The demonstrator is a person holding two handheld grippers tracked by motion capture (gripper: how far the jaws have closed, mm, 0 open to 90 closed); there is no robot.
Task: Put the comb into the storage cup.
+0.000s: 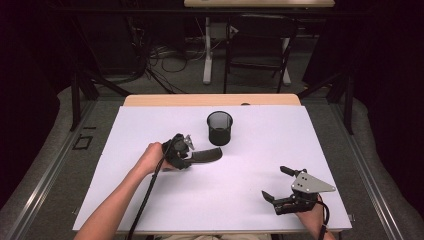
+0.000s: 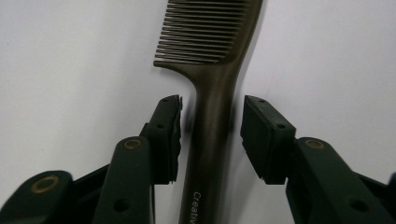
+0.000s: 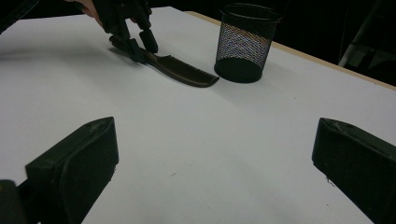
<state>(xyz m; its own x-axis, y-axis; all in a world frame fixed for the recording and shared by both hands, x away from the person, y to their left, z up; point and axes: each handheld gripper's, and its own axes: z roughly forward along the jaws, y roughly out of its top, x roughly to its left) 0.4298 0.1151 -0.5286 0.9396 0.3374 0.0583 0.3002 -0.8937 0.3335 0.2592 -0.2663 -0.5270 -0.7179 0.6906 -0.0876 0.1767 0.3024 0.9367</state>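
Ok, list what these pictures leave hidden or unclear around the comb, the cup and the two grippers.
- Comb: in the left gripper view its far end is cut off by the top edge, and the handle print by the bottom edge.
- Comb handle in the high view: hidden under the left gripper.
- Mesh cup: its inside is too dark to tell if anything lies in it.
- Right gripper: part of its body is covered by its grey plate.

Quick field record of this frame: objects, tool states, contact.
surface: white table
object 1: dark comb, lying flat, teeth end toward the cup
object 2: black mesh cup, upright, apart from the comb
left tool: open, jaws either side of the comb handle, gaps visible on both sides
right tool: open, holds nothing, near the table's front right
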